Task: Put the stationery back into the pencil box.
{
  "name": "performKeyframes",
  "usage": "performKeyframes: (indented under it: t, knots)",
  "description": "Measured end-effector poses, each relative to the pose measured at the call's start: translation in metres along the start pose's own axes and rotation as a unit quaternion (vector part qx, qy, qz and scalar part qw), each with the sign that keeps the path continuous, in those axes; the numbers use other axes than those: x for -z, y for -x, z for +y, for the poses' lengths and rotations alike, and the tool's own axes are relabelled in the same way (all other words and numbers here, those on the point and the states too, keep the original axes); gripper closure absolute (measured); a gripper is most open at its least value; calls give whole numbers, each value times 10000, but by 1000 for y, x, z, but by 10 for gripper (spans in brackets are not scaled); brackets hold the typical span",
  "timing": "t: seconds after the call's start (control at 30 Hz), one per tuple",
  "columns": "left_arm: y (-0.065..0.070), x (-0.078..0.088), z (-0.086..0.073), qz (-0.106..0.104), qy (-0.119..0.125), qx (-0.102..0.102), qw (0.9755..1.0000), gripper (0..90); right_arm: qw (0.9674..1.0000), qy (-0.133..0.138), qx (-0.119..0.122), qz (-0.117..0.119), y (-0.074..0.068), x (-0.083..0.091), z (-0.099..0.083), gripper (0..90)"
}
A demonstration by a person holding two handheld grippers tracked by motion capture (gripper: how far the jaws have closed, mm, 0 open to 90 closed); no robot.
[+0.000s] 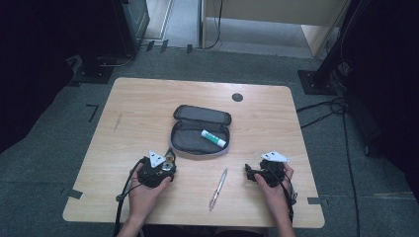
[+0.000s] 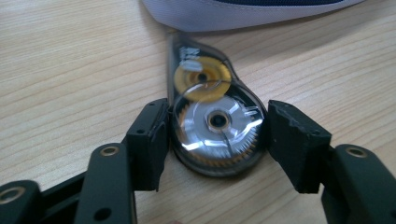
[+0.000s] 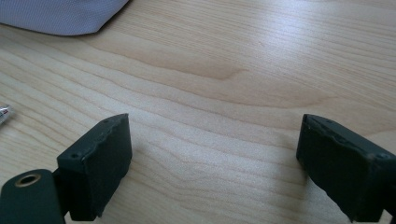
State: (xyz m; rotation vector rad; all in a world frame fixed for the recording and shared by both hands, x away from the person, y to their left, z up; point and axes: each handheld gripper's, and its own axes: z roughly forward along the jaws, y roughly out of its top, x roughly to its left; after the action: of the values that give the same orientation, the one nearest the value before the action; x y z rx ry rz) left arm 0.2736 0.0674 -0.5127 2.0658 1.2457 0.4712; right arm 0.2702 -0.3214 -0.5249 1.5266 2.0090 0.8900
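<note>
A: Start with your big pieces. What lies ahead of your fingers?

B: The wooden table [image 1: 148, 98] carries it all. Beyond your left fingers [image 2: 148, 135] sits the open pencil case [image 1: 195, 140], its pale edge just past the tips, and a white glue stick [image 1: 213, 138] with a green cap lies inside it.

A: And between your two hands?

B: A slim pen [image 1: 218, 189] lies on the wood, roughly midway between your left gripper [image 2: 217, 140] and your right gripper [image 3: 212, 163], apart from both. (In the right gripper view its silvery tip just pokes in, off to the side of the near finger.)

A: Where is the correction tape?

B: The correction tape dispenser [image 2: 212, 123] lies flat on the table between your left fingers, clear shell up, its yellow and silver wheels showing. Its round end is seated between the pads, its narrow nose pointing away towards the case. Both pads press its sides, so you are gripping it.

A: And my right fingers?

B: Your right fingers [image 3: 100, 163] stand spread wide over bare wood, with nothing between them.
</note>
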Motion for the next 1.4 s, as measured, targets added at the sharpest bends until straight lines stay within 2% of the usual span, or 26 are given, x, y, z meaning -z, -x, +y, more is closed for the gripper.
performKeyframes:
  t: [0.2, 0.3, 0.37, 0.43, 0.5, 0.6, 0.73, 1.07, 1.4]
  knots:
    - [-1, 1, -1, 125, -12, -30, 9999, 416, 10000, 4, 6, 1, 0, 0, 0, 103]
    - [1, 0, -2, 211, -42, -71, 9997, 351, 10000, 9, 1, 5, 0, 0, 0, 107]
    - [2, 0, -1, 229, -64, -54, 9997, 348, 10000, 13, -13, 10, -1, 0, 0, 116]
    - [2, 0, -1, 234, -53, -31, 9997, 353, 10000, 19, -14, 9, -1, 0, 0, 118]
    - [0, 1, -2, 229, -28, -22, 9997, 413, 10000, 19, -12, 14, -1, 1, 0, 120]
    - [-1, 1, -2, 202, -4, -57, 9998, 420, 10000, 21, -11, 17, -1, 1, 0, 123]
    - [-4, 3, -4, 152, 75, 43, 9998, 421, 10000, 24, -14, 19, -1, 1, 0, 124]
    - [-19, 21, -3, 172, 325, 221, 9991, 421, 10000, 34, -6, 12, -1, 1, 0, 129]
    - [-29, 35, 5, 159, 452, 257, 9985, 422, 10000, 29, -11, 17, -1, 1, 0, 130]
